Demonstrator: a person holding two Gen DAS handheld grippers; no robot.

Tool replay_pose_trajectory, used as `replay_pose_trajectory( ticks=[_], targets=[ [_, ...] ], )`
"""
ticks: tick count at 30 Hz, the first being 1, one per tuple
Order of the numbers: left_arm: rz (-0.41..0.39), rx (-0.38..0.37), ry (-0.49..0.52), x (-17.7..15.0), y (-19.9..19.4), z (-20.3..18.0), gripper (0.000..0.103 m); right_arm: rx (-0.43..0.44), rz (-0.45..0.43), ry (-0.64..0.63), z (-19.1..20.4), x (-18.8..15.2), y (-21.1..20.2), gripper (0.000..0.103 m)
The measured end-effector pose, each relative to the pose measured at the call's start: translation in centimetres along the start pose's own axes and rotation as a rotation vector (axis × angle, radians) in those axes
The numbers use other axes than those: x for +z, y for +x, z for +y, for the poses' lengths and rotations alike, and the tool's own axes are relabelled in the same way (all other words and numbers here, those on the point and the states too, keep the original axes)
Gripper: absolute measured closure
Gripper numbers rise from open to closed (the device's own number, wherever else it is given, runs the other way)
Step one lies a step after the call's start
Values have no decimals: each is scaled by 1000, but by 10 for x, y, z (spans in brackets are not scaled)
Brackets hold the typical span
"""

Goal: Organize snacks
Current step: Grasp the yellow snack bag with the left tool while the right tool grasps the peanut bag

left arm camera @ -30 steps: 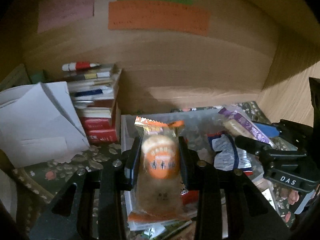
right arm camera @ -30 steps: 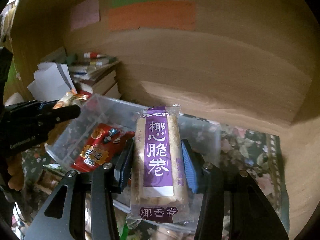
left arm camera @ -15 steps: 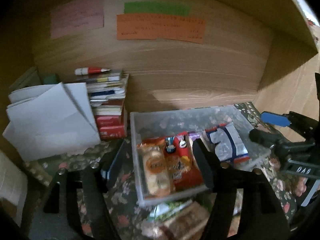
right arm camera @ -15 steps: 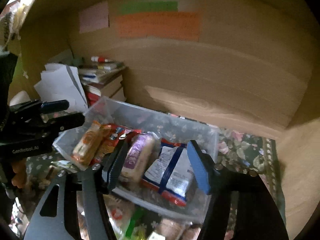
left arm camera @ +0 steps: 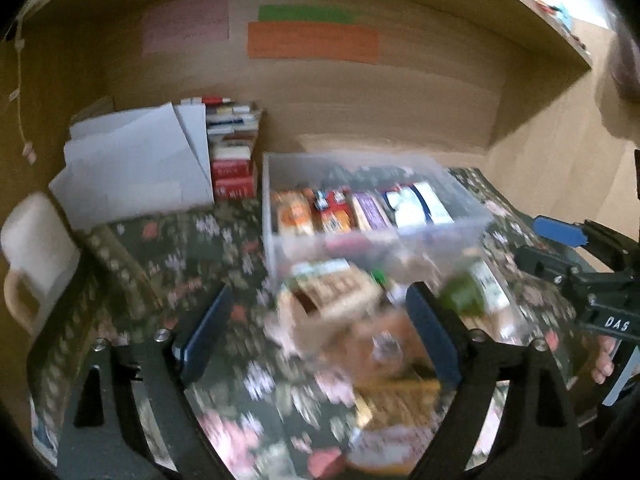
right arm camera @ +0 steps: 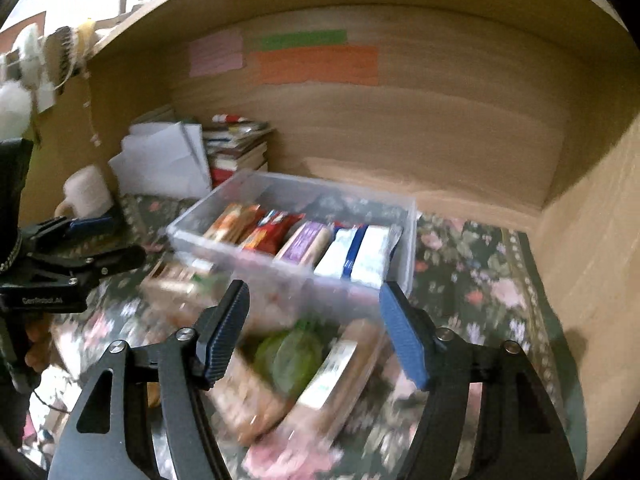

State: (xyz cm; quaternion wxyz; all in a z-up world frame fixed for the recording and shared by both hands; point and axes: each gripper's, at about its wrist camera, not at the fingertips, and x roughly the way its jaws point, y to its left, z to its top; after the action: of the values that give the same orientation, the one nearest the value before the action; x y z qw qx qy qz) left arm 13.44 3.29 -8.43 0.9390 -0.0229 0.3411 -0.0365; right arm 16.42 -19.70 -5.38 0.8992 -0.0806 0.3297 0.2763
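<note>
Resting on the dark floral tablecloth, the clear plastic storage bin holds four packets side by side: orange rice-cracker packet, red snack packet, purple wafer-roll packet, white-and-blue packet. Left gripper and right gripper hover before the bin, jaws spread wide and empty. Loose blurred snack packets lie beneath them.

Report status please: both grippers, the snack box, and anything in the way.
Left gripper open, empty. Right gripper open, empty. Clear box holds four snacks in a row. Loose snacks lie before it; nothing blocks them.
</note>
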Motion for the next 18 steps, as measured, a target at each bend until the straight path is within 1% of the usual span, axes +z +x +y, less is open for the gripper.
replay_pose_trajectory(
  ticks=[5,10,13,14,16,17,18],
  targets=[
    [45,-19,1,-35,-6,-20,14,37,23,-3,13,-28,-7,39],
    [108,-26,2,-63,7,-31,14,59,55,7,19,-49,-9,39],
    [132,-23,4,-76,16,-35,14,71,70,19,21,-59,-8,39],
    [137,-23,3,-79,19,-35,16,78,74,22,22,-61,-7,39],
    [140,-32,3,-86,23,-36,30,84,80,24,23,-63,-6,39],
    [125,-24,12,-89,23,-36,33,87,82,22,24,-64,-5,39],
    [110,-15,21,-91,22,-36,42,91,84,19,25,-63,-3,39]
  ],
)
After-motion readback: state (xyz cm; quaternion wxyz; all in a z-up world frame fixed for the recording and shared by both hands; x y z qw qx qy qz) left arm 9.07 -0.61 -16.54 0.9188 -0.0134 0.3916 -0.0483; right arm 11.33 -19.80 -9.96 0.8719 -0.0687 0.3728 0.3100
